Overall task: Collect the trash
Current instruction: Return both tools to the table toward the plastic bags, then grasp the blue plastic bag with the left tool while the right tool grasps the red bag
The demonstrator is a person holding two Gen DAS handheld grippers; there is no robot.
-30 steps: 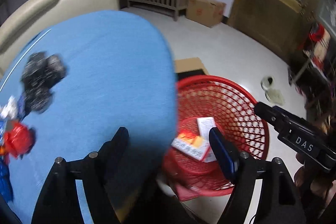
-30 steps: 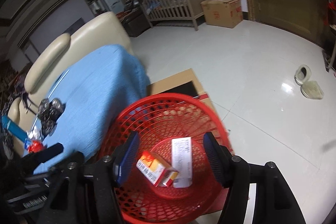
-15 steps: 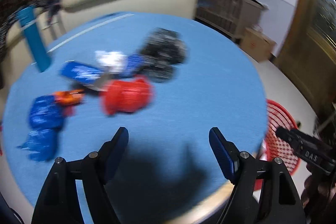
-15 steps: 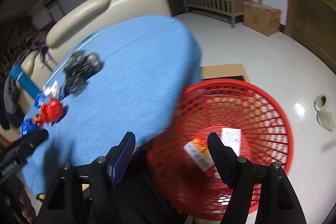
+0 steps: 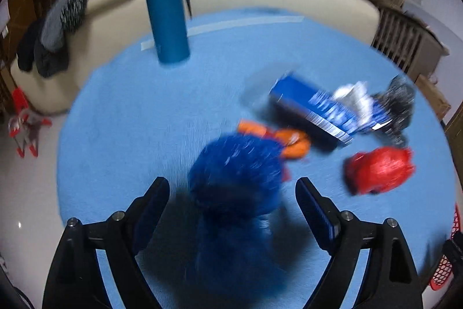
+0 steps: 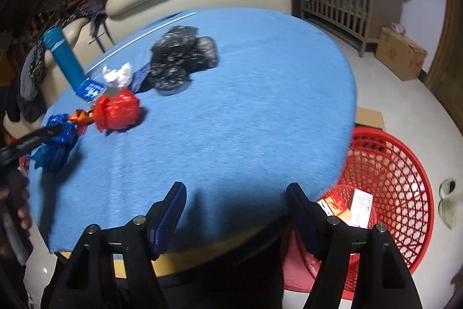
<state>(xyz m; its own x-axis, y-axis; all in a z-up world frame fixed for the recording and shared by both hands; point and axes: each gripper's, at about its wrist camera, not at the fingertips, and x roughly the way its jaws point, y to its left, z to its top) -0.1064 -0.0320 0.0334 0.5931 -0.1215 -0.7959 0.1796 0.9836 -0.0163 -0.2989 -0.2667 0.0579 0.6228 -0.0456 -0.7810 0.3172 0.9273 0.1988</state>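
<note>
Blue crumpled plastic wrapper sat between the spread jaws of the left gripper, unpinched.

Its jaws had just been opening wider over the round table in light blue cloth. Near the wrapper lay an orange scrap, a red crumpled bag, a dark blue carton and black crumpled bags. Right gripper hung spread and empty at the table's near edge; the red mesh plastic basket, holding small cartons, stood on the floor to its right.

Motion-blurred blue wrapper, basket edge-cropped
</note>
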